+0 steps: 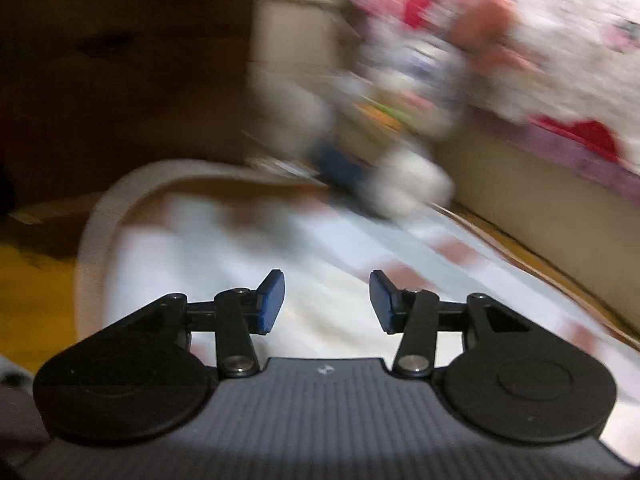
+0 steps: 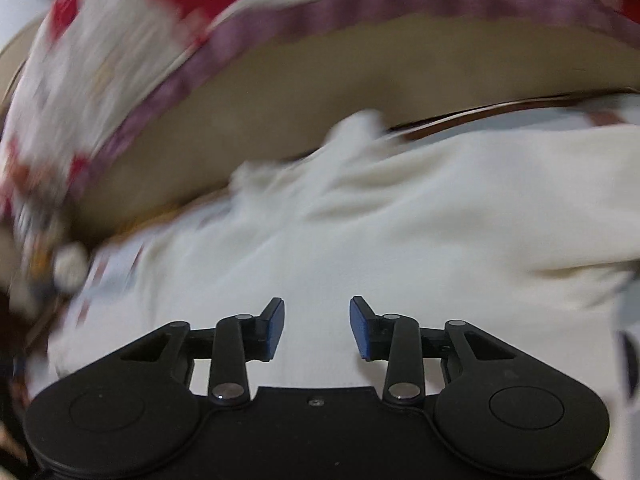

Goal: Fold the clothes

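A white garment (image 2: 400,216) lies in soft folds on a low table, filling the middle of the right wrist view. My right gripper (image 2: 317,328) hovers over its near part, open, with nothing between the blue pads. In the left wrist view the same pale cloth (image 1: 320,312) lies under my left gripper (image 1: 327,300), which is also open and holds nothing. Both views are smeared by motion.
The table (image 1: 92,240) has a rounded pale rim at the left. Behind it runs a bed with a beige side (image 2: 320,96) and a red-and-white flowered cover (image 1: 540,40). A blurred heap of small colourful things (image 1: 392,92) stands at the table's far end.
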Demonstrator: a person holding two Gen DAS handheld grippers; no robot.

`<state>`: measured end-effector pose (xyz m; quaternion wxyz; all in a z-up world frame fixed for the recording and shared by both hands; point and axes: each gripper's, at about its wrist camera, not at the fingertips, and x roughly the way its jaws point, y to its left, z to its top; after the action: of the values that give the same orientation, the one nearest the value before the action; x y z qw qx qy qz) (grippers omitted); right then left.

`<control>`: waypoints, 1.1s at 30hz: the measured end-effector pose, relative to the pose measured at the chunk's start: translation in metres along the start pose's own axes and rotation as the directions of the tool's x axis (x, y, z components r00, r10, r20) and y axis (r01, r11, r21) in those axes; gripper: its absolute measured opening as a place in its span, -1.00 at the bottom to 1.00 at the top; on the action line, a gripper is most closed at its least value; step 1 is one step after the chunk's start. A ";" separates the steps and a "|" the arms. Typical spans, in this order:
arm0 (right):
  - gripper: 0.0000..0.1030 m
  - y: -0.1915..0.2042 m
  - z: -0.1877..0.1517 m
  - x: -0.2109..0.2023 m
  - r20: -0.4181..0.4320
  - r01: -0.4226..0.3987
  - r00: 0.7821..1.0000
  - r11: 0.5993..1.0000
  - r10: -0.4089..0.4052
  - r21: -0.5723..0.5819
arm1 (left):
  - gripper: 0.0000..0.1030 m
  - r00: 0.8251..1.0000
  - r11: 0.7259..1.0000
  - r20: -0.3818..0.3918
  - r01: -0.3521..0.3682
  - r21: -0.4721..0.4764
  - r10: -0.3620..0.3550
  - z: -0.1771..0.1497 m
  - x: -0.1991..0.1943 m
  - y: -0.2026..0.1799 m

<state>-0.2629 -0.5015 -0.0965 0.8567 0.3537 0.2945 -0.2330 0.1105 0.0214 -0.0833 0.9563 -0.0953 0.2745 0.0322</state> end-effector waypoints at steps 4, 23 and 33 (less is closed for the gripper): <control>-0.11 -0.067 0.014 -0.025 0.076 0.102 0.991 0.992 -0.108 0.073 | -0.11 0.970 0.976 -0.157 0.200 0.089 -0.184 -0.041 -0.024 -0.075; 0.26 -0.289 -0.024 -0.091 0.281 -0.051 0.955 0.874 -0.099 0.482 | 0.00 0.684 0.412 -0.434 0.713 0.567 -0.586 -0.227 -0.221 -0.313; 0.40 -0.316 0.005 -0.049 0.372 -0.214 0.928 0.798 -0.014 0.564 | 0.09 0.678 0.384 -0.418 0.708 0.593 -0.605 -0.246 -0.266 -0.367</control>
<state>-0.4879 -0.6989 -0.2089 0.7523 0.5712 0.0263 -0.3272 -0.2004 -0.3899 -0.0864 0.8246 0.1825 0.2656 -0.4650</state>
